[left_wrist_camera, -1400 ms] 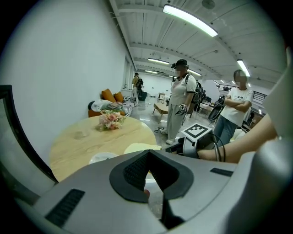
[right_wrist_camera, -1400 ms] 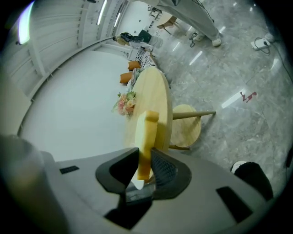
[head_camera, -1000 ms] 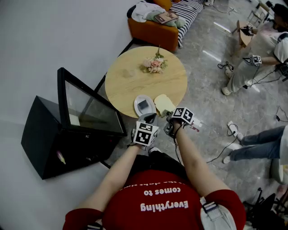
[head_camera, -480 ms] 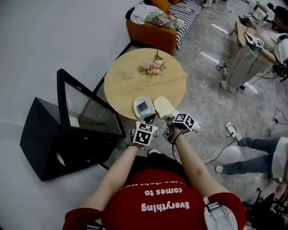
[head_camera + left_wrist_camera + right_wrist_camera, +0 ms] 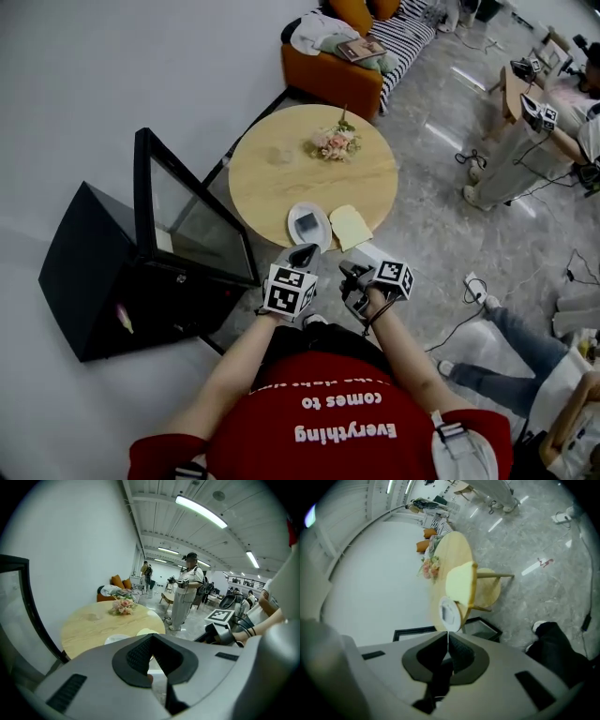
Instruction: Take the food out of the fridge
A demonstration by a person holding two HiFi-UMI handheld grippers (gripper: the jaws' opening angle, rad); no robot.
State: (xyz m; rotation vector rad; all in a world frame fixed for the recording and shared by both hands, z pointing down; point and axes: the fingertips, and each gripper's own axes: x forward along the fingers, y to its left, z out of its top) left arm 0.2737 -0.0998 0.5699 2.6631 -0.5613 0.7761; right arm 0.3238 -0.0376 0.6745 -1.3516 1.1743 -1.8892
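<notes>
Two forearms are reaching forward from a red shirt in the head view, each tilting its tool somewhat downward. The left gripper (image 5: 302, 255) and right gripper (image 5: 352, 273) are hovering side by side, just short of a round wooden table (image 5: 272, 183). A pale yellow, flat slice of food (image 5: 350, 227) is lying on the smooth tabletop just ahead of the right fingertips. It is sitting beside a white plate (image 5: 295, 235) that is carrying a small greyish square. A pink flower bunch (image 5: 333, 142) is resting farther ahead. Off to the left of the left fingers, a black box fridge (image 5: 80, 272) is standing with its glass door (image 5: 192, 225) swung open. Its contents are too dim to make out.

Left gripper view: ribbed dark pads are meeting at their tips, gripping nothing, with the plate and slice showing beyond them.

Right gripper view: the wrist is rolling the scene sideways. The jaws have just been closing and are now touching at the tips, with nothing between them. The plate is sitting just past the tips and the slice beyond it.
</notes>
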